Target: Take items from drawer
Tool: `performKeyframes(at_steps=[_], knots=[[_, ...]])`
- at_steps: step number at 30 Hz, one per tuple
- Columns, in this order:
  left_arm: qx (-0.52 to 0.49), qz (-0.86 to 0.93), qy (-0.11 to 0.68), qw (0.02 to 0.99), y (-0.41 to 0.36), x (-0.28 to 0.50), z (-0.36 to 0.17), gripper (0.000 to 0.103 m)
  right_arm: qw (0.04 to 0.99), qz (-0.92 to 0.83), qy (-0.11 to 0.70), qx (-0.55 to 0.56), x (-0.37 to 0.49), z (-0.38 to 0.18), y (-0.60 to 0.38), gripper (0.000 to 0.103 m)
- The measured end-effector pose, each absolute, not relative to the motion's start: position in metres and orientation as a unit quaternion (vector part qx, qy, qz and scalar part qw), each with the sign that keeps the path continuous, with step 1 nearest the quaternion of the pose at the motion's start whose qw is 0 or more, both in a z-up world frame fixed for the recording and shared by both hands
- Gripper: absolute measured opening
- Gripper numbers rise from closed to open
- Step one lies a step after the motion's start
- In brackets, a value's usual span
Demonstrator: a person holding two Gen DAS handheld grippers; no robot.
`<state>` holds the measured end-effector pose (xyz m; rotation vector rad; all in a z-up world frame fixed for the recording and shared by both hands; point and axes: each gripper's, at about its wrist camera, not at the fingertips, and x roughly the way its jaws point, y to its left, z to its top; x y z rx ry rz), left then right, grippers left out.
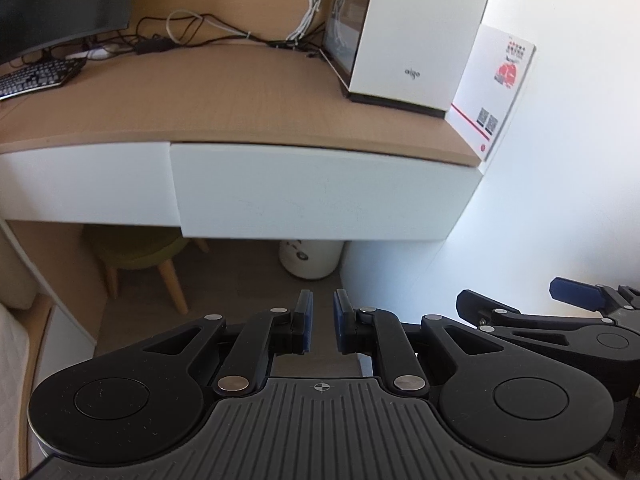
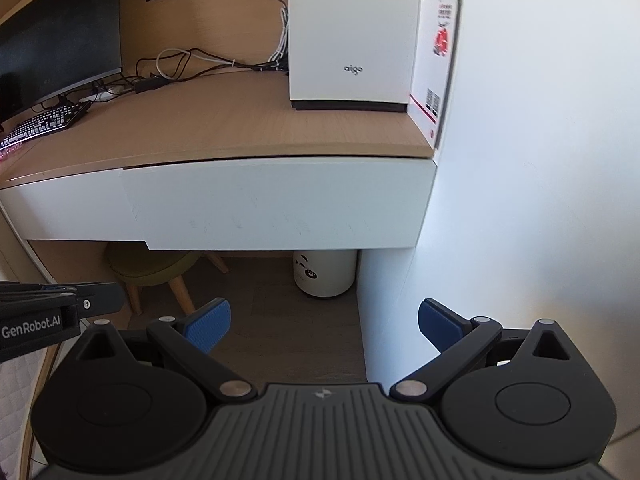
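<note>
Drawer (image 2: 280,204) — beyond right gripper (image 2: 324,326)

A white computer case (image 2: 352,36) stands on the desk (image 2: 224,128), a white bin (image 2: 325,274) and green stool (image 2: 154,270) underneath.

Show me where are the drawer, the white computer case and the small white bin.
drawer (image 2: 280,204), right wrist view, front panel.
white computer case (image 2: 352,32), right wrist view, front face.
small white bin (image 1: 310,258), left wrist view, side wall.
</note>
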<state>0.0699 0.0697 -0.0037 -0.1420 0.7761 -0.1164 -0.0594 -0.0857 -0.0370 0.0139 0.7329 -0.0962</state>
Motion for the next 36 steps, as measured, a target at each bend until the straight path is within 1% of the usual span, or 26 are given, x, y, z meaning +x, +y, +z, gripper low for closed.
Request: performKeyframes(at_steps=[4,10,13,15,20,22,26,28,31,34,36], knots=[[-0.08,-0.058,0.366,0.925,0.097,0.086,0.003,0.013,0.933,-0.047,0.358,-0.007,-0.04,-0.027,-0.073,0.1],[-0.134,-0.009,0.348,0.928,0.151,0.113,0.0,0.015,0.933,-0.059,0.354,-0.018,-0.026,-0.021,-0.065,0.1],[-0.121,-0.001,0.34,0.933,0.166,0.122,-0.002,0.016,0.929,-0.072,0.364,-0.006,-0.021,-0.023,-0.068,0.1],[-0.115,-0.007,0.356,0.927,0.172,0.13,-0.007,0.016,0.925,-0.077,0.371,-0.008,-0.017,-0.025,-0.07,0.1],[-0.18,-0.017,0.381,0.907,0.194,0.138,-0.026,0.016,0.918,-0.085,0.386,-0.007,0.005,-0.025,-0.069,0.1],[-0.207,-0.017,0.374,0.904,0.203,0.143,-0.029,0.016,0.92,-0.083,0.383,-0.001,0.013,-0.022,-0.068,0.1],[-0.228,-0.009,0.355,0.907,0.22,0.158,-0.025,0.016,0.932,-0.069,0.356,-0.014,0.028,-0.016,-0.068,0.1],[-0.218,-0.011,0.33,0.918,0.225,0.168,-0.021,0.016,0.936,-0.062,0.348,-0.015,0.037,-0.015,-0.071,0.1],[-0.174,-0.015,0.316,0.933,0.224,0.191,-0.018,0.016,0.938,-0.05,0.343,-0.018,0.054,-0.019,-0.078,0.1],[-0.151,-0.014,0.322,0.934,0.229,0.216,-0.022,0.016,0.936,-0.05,0.347,-0.022,0.074,-0.025,-0.089,0.1],[-0.162,-0.002,0.341,0.926,0.237,0.234,-0.028,0.016,0.935,-0.055,0.351,-0.016,0.09,-0.029,-0.099,0.1]])
